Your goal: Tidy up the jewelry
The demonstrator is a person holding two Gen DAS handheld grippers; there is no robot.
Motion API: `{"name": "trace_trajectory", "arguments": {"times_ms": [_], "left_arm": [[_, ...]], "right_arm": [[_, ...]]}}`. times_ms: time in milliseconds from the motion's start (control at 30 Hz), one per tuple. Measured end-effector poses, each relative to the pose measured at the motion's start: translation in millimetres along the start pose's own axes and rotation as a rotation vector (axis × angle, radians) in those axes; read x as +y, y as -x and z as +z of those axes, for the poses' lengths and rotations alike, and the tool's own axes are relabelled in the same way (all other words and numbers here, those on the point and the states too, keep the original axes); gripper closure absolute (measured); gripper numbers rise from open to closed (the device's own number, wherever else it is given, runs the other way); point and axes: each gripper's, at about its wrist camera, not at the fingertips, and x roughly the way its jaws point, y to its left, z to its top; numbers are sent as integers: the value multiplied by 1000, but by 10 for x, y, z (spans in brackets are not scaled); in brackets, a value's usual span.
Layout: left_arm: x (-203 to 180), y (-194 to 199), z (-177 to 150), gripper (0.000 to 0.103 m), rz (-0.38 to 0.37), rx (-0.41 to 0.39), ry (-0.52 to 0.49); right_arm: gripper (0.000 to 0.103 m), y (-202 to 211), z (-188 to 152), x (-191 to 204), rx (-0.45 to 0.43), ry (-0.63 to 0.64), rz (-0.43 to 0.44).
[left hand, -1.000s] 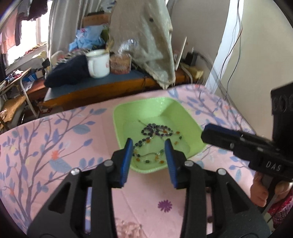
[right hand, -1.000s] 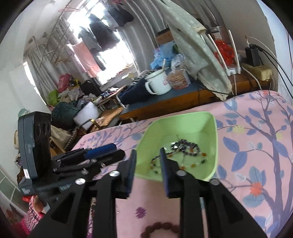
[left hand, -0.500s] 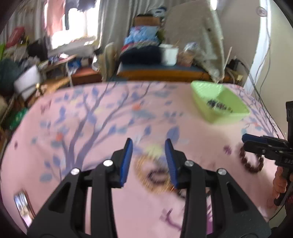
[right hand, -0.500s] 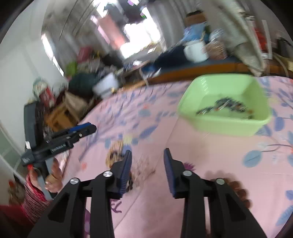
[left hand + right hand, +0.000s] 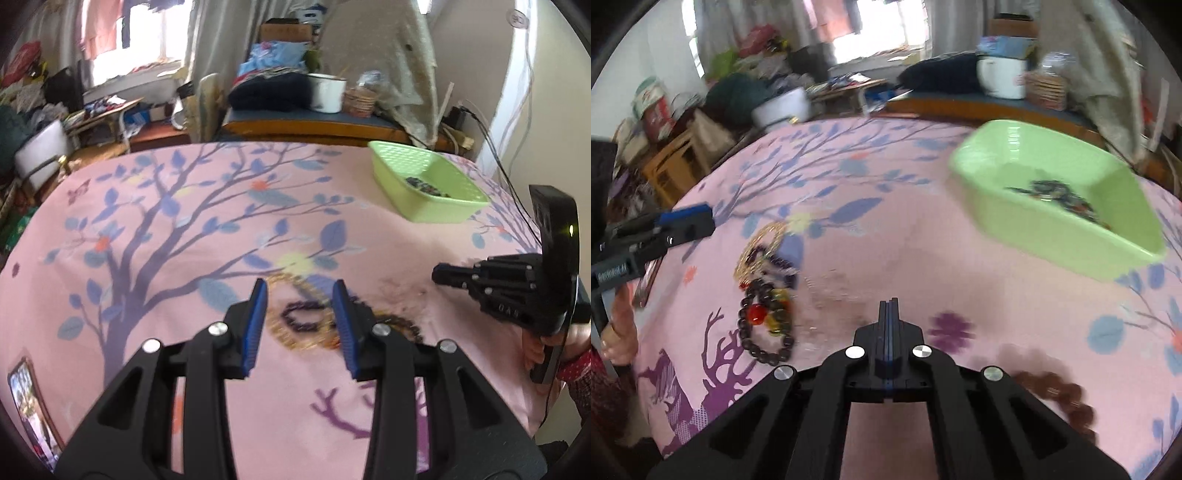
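Note:
A pile of jewelry lies on the pink tree-print cloth (image 5: 184,258). My left gripper (image 5: 300,284) hovers over it, its jaws opening. A purple bead bracelet (image 5: 301,317) and a gold chain (image 5: 291,338) show between the fingers, untouched. My right gripper (image 5: 889,303) is shut with nothing in it, just right of the pile and low over the cloth; it is also in the left wrist view as the right gripper (image 5: 439,275). A dark bead bracelet (image 5: 764,332) with red and yellow beads lies left of it. The green tray (image 5: 1034,236) holds beaded necklaces (image 5: 1060,195).
A brown bead bracelet (image 5: 1056,391) lies near the front right. A phone (image 5: 26,398) rests at the cloth's front left corner. Behind the table stands a bench with a white mug (image 5: 327,92) and a basket. A hand (image 5: 620,332) holds the left gripper.
Both grippers pulled back from over the green tray and came down to the jewelry pile. The right jaws closed fully. The left jaws spread a little.

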Motion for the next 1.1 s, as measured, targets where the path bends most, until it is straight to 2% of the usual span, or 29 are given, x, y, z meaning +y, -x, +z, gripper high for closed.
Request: {"name": "trace_trajectory", "arguments": {"times_ms": [33, 100, 167, 267, 400, 467, 533, 633, 867, 933, 967, 1000, 1067, 1100], "left_arm": [[-87, -28, 10, 54, -8, 1, -15], [-240, -78, 8, 47, -21, -2, -47], [-456, -167, -12, 46, -32, 5, -111], [-706, -320, -32, 46, -16, 25, -179], [-810, -425, -31, 46, 15, 42, -197], [-785, -426, -30, 46, 22, 44, -189], [-761, -428, -24, 46, 29, 45, -181], [-688, -427, -26, 46, 44, 47, -168], [-529, -424, -27, 45, 50, 55, -137], [-469, -399, -22, 39, 53, 48, -123], [-429, -381, -20, 37, 55, 42, -110], [-401, -368, -18, 35, 56, 39, -99], [-344, -347, -25, 35, 59, 37, -82], [-322, -341, -27, 35, 59, 38, -76]], "right_arm": [[103, 52, 1, -52, -12, -17, -1], [103, 217, -20, -162, -50, -42, -15], [103, 328, -49, -247, -68, -77, -6], [103, 431, -103, -355, -88, -159, 56], [103, 398, -160, -375, -87, -239, 152], [103, 357, -194, -365, -56, -251, 190], [103, 323, -213, -314, -26, -231, 191], [103, 181, -268, -202, 64, -167, 167], [103, 208, -355, -30, 16, -14, 120], [103, 223, -370, 28, 10, 20, 104], [102, 228, -369, 75, 15, 39, 115], [91, 224, -365, 106, 21, 51, 128], [81, 207, -352, 183, 35, 79, 130], [72, 196, -351, 204, 36, 93, 134]]}}
